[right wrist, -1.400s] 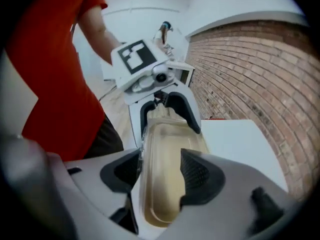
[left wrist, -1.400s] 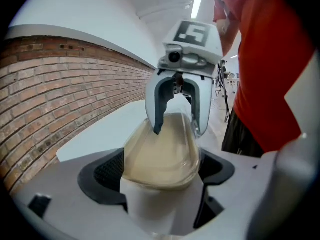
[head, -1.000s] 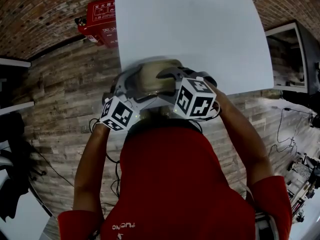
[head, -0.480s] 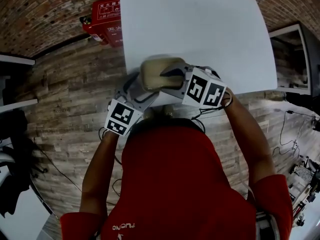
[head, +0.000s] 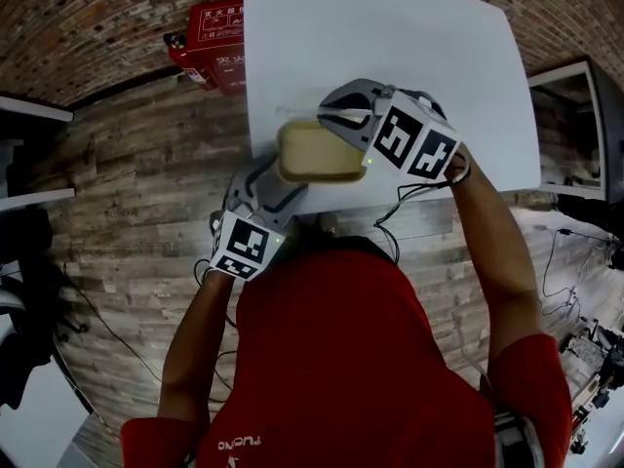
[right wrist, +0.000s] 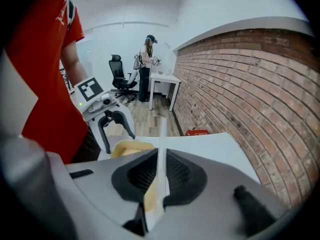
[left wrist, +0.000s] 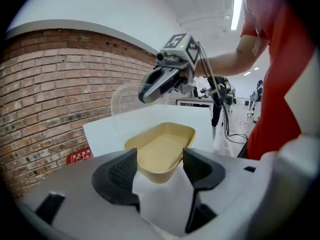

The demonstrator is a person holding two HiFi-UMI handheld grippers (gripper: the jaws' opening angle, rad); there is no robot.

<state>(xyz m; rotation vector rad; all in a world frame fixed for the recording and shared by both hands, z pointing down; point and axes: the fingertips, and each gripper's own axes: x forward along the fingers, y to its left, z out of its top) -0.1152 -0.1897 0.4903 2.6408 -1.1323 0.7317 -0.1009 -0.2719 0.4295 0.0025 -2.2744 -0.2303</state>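
Separating lid [right wrist: 161, 139] from tray [left wrist: 161, 149]: left hand-held gripper [left wrist: 157, 164] is clamping the tray above the table [head: 390, 27] edge; right hand-held gripper [right wrist: 160, 176] is pinching the lid, lifted clear. Best holding tray level.

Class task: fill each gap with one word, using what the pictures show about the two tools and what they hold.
1. The left tool grips a beige oval plastic tray that is ____ inside.
2. The thin clear plastic lid is pinched by the other tool, in the person's ____ hand.
3. The flat table below them is ____ in colour.

Missing words: empty; right; white.
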